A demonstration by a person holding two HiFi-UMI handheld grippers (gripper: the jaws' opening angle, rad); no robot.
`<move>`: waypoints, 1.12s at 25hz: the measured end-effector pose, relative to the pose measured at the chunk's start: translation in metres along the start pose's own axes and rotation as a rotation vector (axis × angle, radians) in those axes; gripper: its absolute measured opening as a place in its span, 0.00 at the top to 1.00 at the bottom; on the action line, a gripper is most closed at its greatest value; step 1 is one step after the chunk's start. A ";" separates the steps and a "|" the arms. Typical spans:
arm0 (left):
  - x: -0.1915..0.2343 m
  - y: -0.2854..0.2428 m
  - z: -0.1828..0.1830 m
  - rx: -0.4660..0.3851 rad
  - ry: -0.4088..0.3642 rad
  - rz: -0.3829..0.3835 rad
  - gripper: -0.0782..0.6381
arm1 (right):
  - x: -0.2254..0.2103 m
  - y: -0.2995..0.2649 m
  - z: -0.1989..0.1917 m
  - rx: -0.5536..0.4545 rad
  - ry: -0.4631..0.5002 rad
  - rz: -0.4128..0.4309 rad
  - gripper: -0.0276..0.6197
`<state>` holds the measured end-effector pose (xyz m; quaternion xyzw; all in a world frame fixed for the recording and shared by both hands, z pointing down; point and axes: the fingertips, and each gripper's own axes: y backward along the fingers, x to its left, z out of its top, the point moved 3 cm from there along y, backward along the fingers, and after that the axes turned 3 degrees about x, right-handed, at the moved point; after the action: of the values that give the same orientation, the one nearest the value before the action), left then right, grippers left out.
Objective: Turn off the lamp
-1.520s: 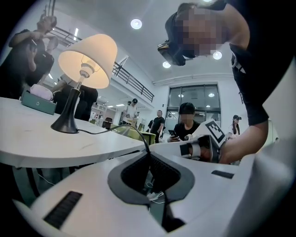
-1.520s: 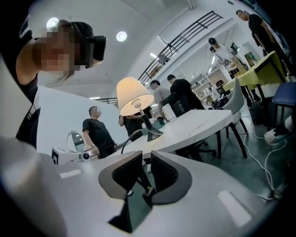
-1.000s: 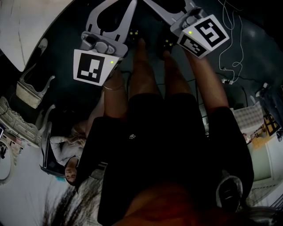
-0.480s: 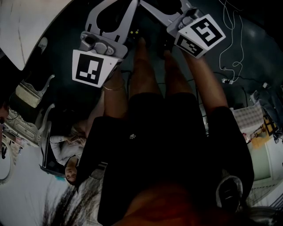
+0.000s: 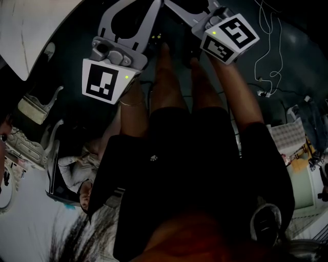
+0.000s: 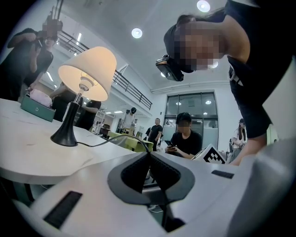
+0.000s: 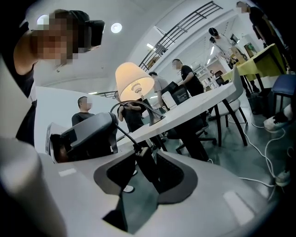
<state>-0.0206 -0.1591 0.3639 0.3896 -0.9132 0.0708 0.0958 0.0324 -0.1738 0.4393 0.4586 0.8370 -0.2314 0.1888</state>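
In the head view the right tongs have edged up and leftward, beside the left tongs. In the left gripper view, the left tongs are closed on the cord. The lamp glows, set back from the near edge of the table. In the right gripper view, the right tongs stand wide open round the switch, so the lamp likely still needs switching off; free air surrounds them.
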 end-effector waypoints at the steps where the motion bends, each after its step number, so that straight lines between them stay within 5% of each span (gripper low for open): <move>1: 0.000 0.000 0.000 0.000 -0.001 0.000 0.86 | 0.000 0.000 0.000 -0.003 -0.004 -0.002 0.77; 18: -0.004 -0.001 -0.007 0.041 -0.079 -0.009 0.86 | 0.002 0.002 -0.005 -0.010 -0.096 0.039 0.86; 28: 0.005 0.008 -0.028 0.079 -0.038 0.018 0.86 | -0.005 0.009 -0.002 -0.051 -0.175 0.048 0.86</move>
<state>-0.0267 -0.1516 0.3923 0.3860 -0.9149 0.1003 0.0623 0.0422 -0.1724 0.4416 0.4513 0.8117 -0.2448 0.2784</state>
